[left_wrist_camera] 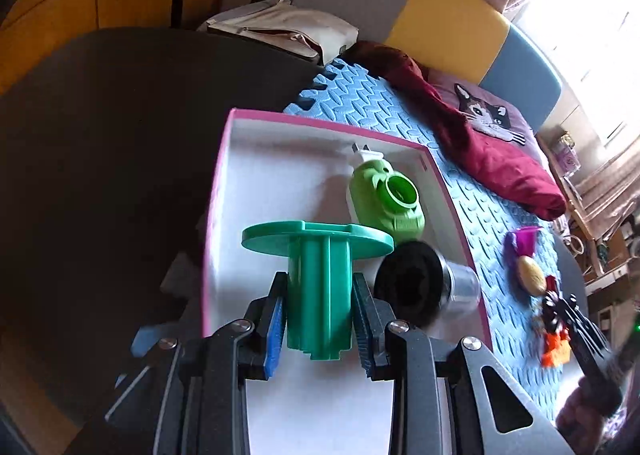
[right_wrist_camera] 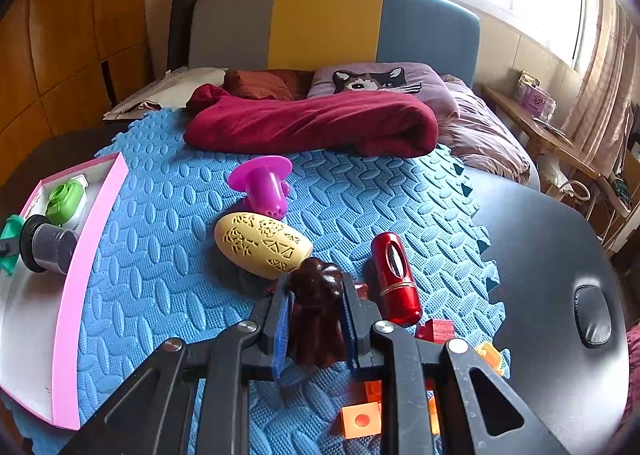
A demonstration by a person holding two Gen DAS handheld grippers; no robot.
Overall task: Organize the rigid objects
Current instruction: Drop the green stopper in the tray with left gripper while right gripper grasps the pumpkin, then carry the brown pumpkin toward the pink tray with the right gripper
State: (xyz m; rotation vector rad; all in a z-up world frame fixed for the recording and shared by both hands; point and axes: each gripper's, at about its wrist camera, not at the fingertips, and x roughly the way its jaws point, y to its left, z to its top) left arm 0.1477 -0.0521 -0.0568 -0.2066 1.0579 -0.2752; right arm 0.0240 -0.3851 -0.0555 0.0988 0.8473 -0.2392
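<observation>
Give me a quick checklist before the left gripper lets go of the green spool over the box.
1. Left gripper fingers clamp the green spool: ok.
2. Spool is over the pink box: ok.
3. Bare box floor left of the black cap and green dispenser: ok.
4. Spool resting on the floor: cannot tell.
5. Right gripper holding the dark brown piece, away from the box: ok.
</observation>
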